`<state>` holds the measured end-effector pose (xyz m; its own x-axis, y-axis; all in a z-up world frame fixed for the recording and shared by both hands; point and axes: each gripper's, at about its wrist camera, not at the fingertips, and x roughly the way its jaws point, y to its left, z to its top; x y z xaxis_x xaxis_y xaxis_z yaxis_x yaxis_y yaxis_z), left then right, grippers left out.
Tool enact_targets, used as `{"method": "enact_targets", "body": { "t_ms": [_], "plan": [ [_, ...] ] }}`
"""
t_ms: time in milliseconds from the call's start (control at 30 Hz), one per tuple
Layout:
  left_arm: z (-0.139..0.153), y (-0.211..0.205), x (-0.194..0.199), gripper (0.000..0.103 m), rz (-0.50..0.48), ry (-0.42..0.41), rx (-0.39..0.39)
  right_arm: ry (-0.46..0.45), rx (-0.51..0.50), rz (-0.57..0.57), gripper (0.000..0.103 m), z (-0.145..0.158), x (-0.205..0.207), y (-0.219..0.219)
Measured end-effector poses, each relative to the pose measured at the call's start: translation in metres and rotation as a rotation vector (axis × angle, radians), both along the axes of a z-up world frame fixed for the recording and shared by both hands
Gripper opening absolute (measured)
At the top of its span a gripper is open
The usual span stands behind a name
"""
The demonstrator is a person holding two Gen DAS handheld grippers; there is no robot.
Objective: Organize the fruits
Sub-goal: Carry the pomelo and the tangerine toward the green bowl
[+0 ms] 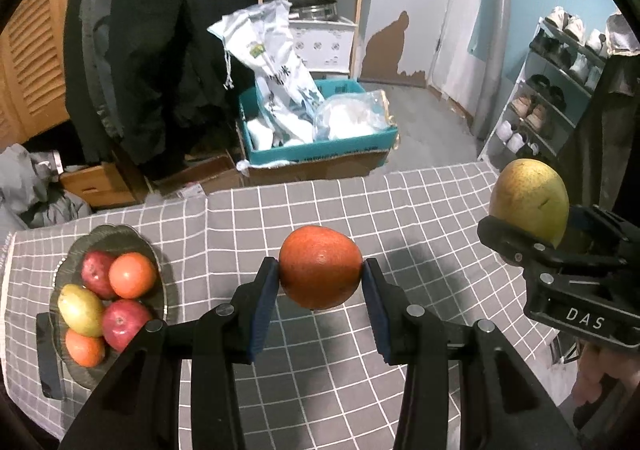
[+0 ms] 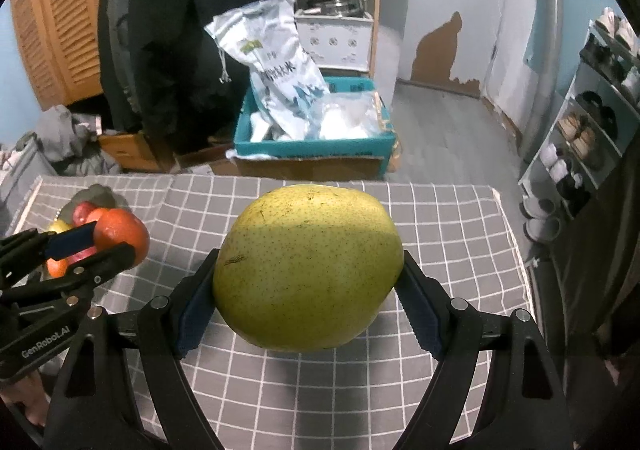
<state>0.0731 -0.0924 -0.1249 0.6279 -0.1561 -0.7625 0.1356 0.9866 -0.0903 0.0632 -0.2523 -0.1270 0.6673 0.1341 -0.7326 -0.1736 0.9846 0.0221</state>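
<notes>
Orange (image 1: 319, 268): clamped in left claw (image 1: 320, 278), held above bench (image 1: 400, 210). Pear (image 2: 308, 270): clamped in right claw (image 2: 308, 290), also aloft. Bowl (image 1: 158, 262): bench's left end, holding five fruits. Grey checked cloth otherwise bare. Beyond far edge: floor, teal box (image 1: 320, 150), shoe rack (image 1: 552, 90).

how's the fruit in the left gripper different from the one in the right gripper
The orange in the left gripper is reddish-orange and smooth; the pear in the right gripper is yellow-green and speckled. The orange is rounder; the pear is more elongated, lying crosswise between the pads. The pear forces its jaws wider apart than the orange does. Both are clamped at their sides and held clear above the checked tablecloth.
</notes>
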Motion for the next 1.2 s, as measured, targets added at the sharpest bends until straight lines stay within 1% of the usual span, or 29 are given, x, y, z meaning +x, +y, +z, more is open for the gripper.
{"method": "enact_targets", "body": {
  "t_ms": [200, 567, 767, 1200],
  "plan": [
    [0.017, 0.013, -0.009, 0.043, 0.022, -0.037, -0.008, -0.043, 0.005, 0.025, 0.082, 0.017, -0.007, 0.009],
    [0.041, 0.037, -0.023, 0.043, 0.057, -0.100, -0.016, -0.083, 0.017, 0.076, 0.082, 0.036, -0.014, 0.031],
    [0.048, 0.055, -0.027, 0.043, 0.085, -0.118, -0.024, -0.088, 0.023, 0.108, 0.082, 0.040, -0.013, 0.051],
    [0.046, 0.109, -0.037, 0.043, 0.187, -0.122, -0.023, -0.077, 0.047, 0.198, 0.082, 0.042, -0.001, 0.108]
  ]
}}
